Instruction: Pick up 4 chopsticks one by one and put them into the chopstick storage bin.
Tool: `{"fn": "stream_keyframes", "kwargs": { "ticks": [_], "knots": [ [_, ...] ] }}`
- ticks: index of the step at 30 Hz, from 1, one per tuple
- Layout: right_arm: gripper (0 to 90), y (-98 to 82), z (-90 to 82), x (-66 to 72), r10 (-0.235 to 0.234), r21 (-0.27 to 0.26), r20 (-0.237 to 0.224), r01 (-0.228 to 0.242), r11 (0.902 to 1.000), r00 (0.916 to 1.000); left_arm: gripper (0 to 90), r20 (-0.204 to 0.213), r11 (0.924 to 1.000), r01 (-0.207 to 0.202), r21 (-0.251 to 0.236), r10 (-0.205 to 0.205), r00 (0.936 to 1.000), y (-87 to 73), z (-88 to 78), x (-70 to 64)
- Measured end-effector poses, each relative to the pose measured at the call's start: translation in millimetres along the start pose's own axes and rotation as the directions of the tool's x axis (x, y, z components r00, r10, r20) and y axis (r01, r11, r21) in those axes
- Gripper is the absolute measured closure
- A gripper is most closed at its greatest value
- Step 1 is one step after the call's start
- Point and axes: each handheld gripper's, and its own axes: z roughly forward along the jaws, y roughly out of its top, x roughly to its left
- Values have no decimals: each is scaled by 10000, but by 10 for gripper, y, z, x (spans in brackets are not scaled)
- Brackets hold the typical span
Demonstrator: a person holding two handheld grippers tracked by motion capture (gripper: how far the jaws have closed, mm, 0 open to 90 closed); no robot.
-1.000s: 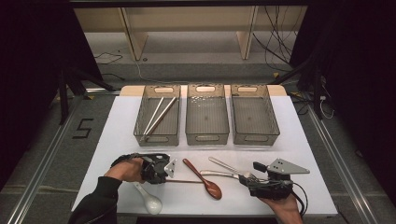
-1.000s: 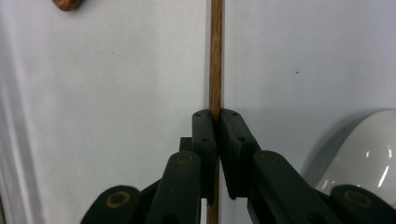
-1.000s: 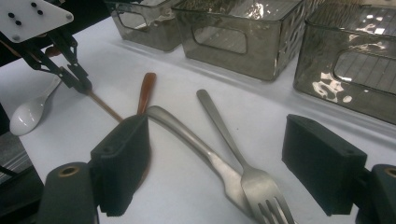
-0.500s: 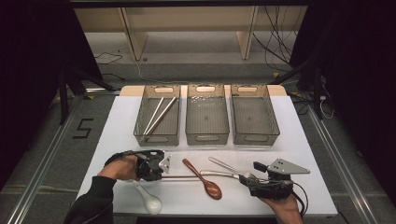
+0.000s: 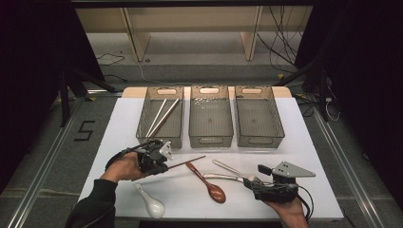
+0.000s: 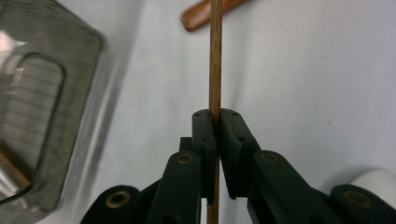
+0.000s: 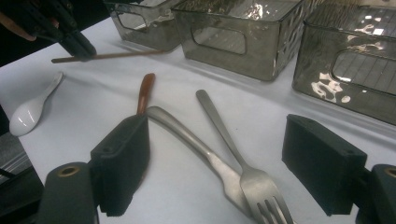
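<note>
Your left gripper [image 5: 159, 164] sits lower left of the high view, fingers [image 6: 205, 135] pinching a brown chopstick [image 6: 215, 56] near one end. Stick runs straight up the middle of the left gripper view; in the high view it pokes out to the right, w/ its far tip close to the wooden spoon [image 5: 205, 181] handle. Looks held off the white worktop [image 5: 309, 142], can't confirm the gap.

Your right gripper [image 5: 254, 183] is lower right of the high view, fingers [image 7: 123, 163] spread wide, nothing between the pads. Right gripper view: fork [image 7: 243, 163] and metal spoon [image 7: 187, 135] lie just ahead, between the fingers, not touched.

White ceramic spoon [image 5: 149, 202] lies at the bottom, below the left hand. 3 grey bins across mid frame; left bin [image 5: 142, 128] has 2 chopsticks [image 5: 161, 116] in it.
</note>
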Motion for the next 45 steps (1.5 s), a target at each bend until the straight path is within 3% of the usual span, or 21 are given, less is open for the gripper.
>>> {"fn": "stream_keyframes", "kwargs": {
  "ticks": [4,8,14,21,26,30,33,34,37,42,44,45],
  "knots": [
    [241,0,0,1,-4,-1,-5,4,10000,10000,843,-203,9963,802,-296,-808,9965,11,-37,55],
    [241,0,2,2,18,10,-7,-18,10000,10000,843,-412,9849,1571,-732,-1604,9862,24,-84,103],
    [241,-3,5,0,22,33,-9,-22,10000,10000,844,-568,9690,2177,-1169,-2254,9726,47,-186,168],
    [241,-2,10,-2,47,24,2,-47,10000,10000,844,-764,9557,2498,-1559,-2638,9615,125,-277,255],
    [241,-3,11,-7,50,17,-14,-50,10000,10000,843,-719,9488,2608,-1780,-2768,9582,190,-324,328],
    [241,-3,10,-8,43,18,-19,-43,10000,10000,843,-807,9404,2746,-2009,-2952,9520,243,-373,404],
    [240,-3,11,-9,51,19,-15,-51,10000,10000,843,-742,9311,2879,-2238,-3108,9476,275,-429,469],
    [241,-3,11,-9,49,19,-20,-49,10000,10000,844,-744,9243,2990,-2371,-3241,9431,286,-443,488],
    [241,-3,11,-8,46,19,-25,-46,10000,10000,844,-756,9148,3121,-2564,-3409,9371,314,-485,562],
    [240,-3,10,-10,57,9,-25,-57,10000,10000,844,-891,9075,3252,-2660,-3590,9291,368,-540,667],
    [240,-3,10,-10,52,12,-30,-52,10000,10000,844,-976,9021,3312,-2766,-3692,9242,390,-566,711],
    [240,-3,10,-10,55,5,-30,-55,10000,10000,844,-976,8954,3392,-2883,-3799,9198,403,-576,728]
  ]
}}
